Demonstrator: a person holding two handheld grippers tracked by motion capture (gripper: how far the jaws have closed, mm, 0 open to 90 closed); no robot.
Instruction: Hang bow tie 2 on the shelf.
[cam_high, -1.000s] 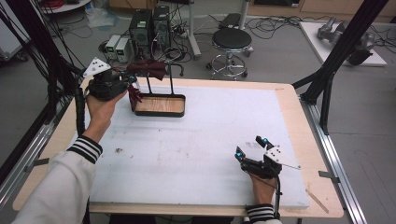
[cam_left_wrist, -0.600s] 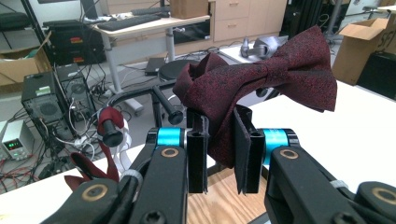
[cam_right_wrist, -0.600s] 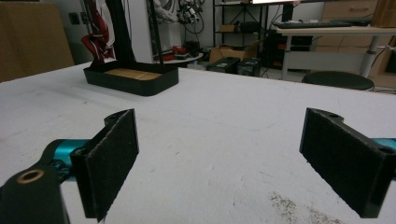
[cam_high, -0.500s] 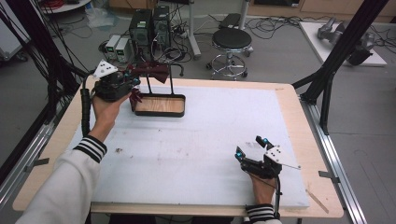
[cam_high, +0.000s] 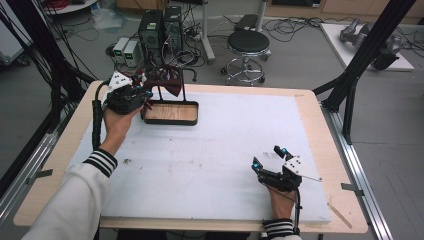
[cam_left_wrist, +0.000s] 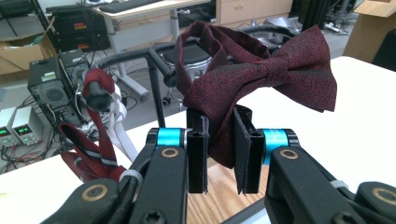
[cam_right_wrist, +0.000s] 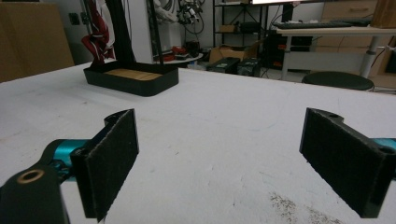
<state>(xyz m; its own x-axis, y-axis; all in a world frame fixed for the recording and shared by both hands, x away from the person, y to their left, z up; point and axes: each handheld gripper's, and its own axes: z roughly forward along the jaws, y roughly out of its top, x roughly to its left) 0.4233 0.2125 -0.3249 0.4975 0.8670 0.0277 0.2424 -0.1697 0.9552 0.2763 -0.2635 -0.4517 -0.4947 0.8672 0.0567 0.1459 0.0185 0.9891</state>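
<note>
A dark red bow tie (cam_left_wrist: 280, 70) drapes over the black bar (cam_left_wrist: 126, 56) of a stand, and my left gripper (cam_left_wrist: 220, 154) is shut on its lower edge. From above, that left gripper (cam_high: 144, 96) is at the far left of the table beside the stand's wooden base tray (cam_high: 170, 112), with the bow tie (cam_high: 167, 86) just above it. A red striped tie (cam_left_wrist: 95, 140) hangs from the bar's left end. My right gripper (cam_high: 270, 157) rests open near the front right edge. Nothing is between its jaws (cam_right_wrist: 233, 163), and the stand's base (cam_right_wrist: 133, 77) shows far off.
A white foam mat (cam_high: 210, 150) covers the wooden table. Black frame posts (cam_high: 350, 85) rise at the table's right side. Behind the table stand a stool (cam_high: 248, 42) and computer cases (cam_high: 160, 25) among cables.
My left gripper has shifted slightly right and down at the stand with the bow tie in it. The right gripper has not moved.
</note>
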